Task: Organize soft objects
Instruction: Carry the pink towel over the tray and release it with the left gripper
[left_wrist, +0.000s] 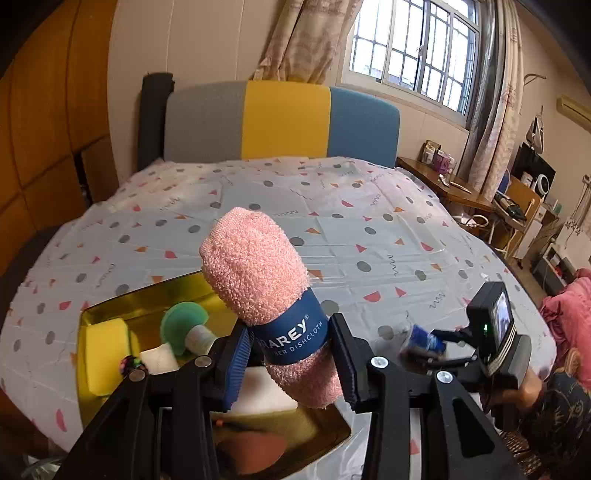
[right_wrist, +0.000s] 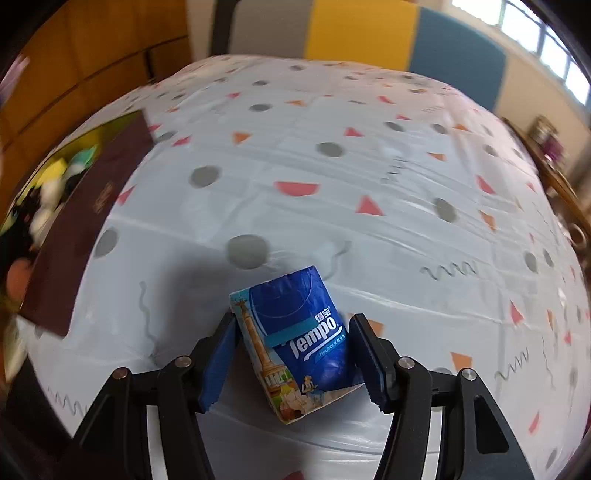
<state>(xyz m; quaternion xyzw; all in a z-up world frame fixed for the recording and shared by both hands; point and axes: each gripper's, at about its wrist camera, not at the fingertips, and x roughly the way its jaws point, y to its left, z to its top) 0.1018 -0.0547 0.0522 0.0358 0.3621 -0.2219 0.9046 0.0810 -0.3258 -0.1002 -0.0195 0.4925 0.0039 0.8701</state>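
We see a pink dishcloth (left_wrist: 255, 269) with a navy band, a blue tissue pack (right_wrist: 303, 339), and a white sheet (left_wrist: 369, 229) with grey dots and red-orange triangles.

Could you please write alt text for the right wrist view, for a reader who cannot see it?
The right gripper holds a blue Tempo tissue pack between its blue pads, above a bed sheet patterned with grey dots and red and orange shapes. At the left edge, blurred, stands a dark maroon box with soft items inside.
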